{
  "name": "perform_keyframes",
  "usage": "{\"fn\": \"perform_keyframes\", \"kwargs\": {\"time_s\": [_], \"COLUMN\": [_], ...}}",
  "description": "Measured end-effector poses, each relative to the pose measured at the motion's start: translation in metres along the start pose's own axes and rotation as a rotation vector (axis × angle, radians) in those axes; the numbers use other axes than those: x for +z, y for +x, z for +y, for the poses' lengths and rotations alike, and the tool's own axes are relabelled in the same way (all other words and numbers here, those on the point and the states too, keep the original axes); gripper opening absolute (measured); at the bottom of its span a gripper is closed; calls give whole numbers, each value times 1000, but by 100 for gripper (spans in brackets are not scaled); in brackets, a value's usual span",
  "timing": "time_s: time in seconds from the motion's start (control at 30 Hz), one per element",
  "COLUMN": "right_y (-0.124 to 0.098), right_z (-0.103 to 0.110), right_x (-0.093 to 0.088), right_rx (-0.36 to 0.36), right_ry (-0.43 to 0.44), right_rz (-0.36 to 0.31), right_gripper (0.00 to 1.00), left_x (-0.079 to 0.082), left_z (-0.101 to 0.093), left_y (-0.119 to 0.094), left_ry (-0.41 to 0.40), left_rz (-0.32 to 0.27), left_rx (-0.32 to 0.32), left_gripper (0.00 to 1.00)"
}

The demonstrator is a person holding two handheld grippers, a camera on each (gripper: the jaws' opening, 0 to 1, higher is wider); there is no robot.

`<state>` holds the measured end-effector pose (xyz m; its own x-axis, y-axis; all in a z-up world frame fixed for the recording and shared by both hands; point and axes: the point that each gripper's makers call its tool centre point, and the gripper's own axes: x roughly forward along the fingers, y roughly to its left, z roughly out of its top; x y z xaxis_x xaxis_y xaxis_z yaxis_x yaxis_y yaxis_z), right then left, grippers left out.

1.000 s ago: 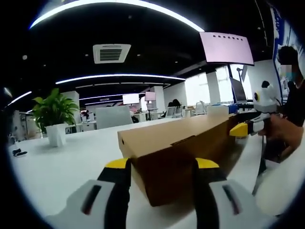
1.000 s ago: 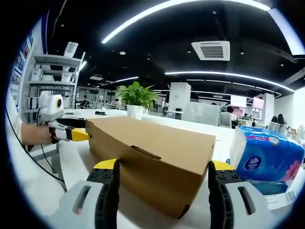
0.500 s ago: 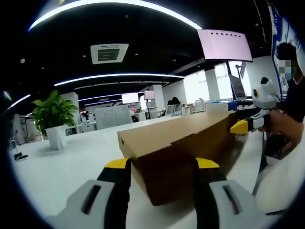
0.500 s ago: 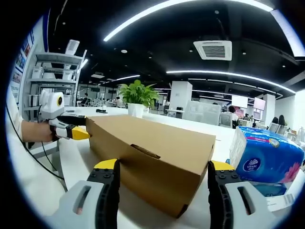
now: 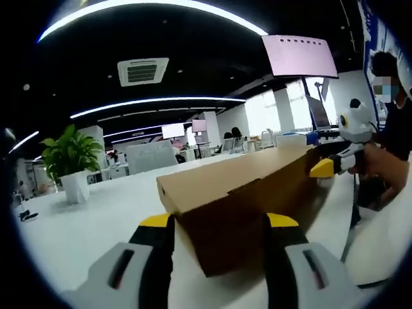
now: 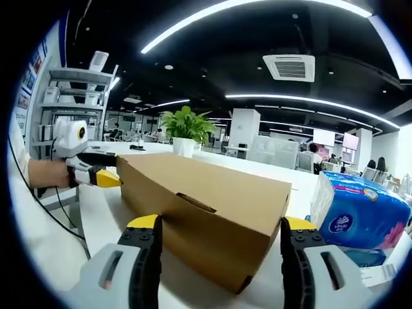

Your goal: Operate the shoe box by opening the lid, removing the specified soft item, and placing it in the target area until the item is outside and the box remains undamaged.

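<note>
A closed brown cardboard shoe box (image 5: 238, 187) lies lengthwise on the white table (image 5: 77, 225). Its near end sits between the wide-apart jaws of my left gripper (image 5: 219, 222), which is open. At the box's far end, the yellow tip of my right gripper (image 5: 324, 168) rests against the corner, held by a person's hand (image 5: 386, 168). From the other side, the same box (image 6: 212, 193) has its end between the spread jaws of my right gripper (image 6: 222, 224), also open. My left gripper (image 6: 103, 178) meets the far corner there. The lid's front tab is tucked in.
A blue pack of tissues (image 6: 357, 209) lies just right of the box. A potted plant (image 6: 185, 129) stands on the table behind it. Shelving (image 6: 74, 96) is at the left. A person (image 5: 396, 122) stands at the table's edge, with cables hanging there.
Both views have drifted only slightly. The box and both grippers keep the same places against each other, jaws still spread around the box ends.
</note>
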<state>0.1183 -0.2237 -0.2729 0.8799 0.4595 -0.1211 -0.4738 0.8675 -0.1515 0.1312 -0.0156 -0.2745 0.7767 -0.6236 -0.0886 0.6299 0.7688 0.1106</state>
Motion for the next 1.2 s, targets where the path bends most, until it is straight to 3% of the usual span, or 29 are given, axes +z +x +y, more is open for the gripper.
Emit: {"fn": "perform_keyframes", "kwargs": {"time_s": [0.7, 0.97, 1.13, 1.2], "right_y": [-1, -2, -5, -5], "right_z": [2, 2, 2, 1], "right_x": [1, -1, 2, 2], "right_rx": [11, 18, 31, 23], "right_ry": [5, 6, 58, 31], "right_rz": [24, 45, 37, 34], "right_gripper": [77, 76, 75, 73], "left_x": [2, 3, 6, 6], "left_z": [5, 4, 1, 1], "left_y": [-3, -2, -4, -5], "left_ry": [-31, 78, 20, 12], "left_rz": [26, 34, 32, 34], "left_rx": [-1, -1, -37, -43], "left_gripper": [52, 52, 56, 55]}}
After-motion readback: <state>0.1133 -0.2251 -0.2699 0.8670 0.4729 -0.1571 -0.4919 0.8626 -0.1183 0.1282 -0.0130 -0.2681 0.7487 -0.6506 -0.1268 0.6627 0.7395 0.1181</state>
